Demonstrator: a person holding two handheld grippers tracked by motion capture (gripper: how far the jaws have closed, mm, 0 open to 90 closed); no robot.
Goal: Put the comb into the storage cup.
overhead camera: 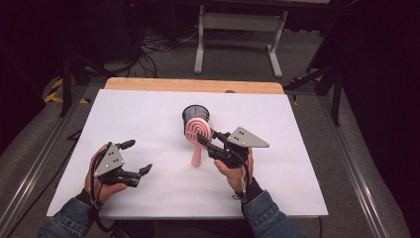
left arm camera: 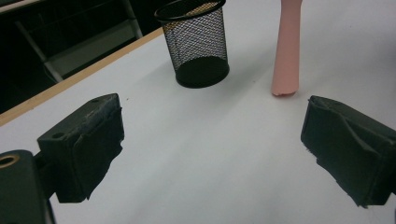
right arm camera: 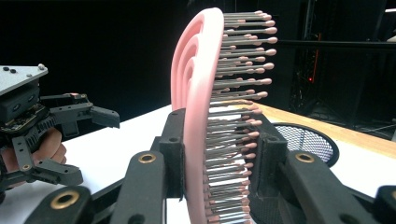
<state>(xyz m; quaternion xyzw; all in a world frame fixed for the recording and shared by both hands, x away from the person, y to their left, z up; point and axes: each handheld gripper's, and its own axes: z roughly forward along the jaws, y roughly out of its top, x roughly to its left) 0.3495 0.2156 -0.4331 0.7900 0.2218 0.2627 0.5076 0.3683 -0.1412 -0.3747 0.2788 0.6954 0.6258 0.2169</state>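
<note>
A pink hairbrush stands on end in the middle of the white table, its handle tip down at the surface. My right gripper is shut on the brush head, one pad against its back and the other on the bristles. Just behind the brush stands a black mesh cup, upright and seemingly empty; its rim lies close behind the brush. My left gripper hovers open at the near left with nothing between its jaws. It also appears at the left.
A wooden strip runs along the table's far edge. Beyond it stand a white desk frame and floor cables. Metal rails flank the table. White surface lies open on both sides of the brush.
</note>
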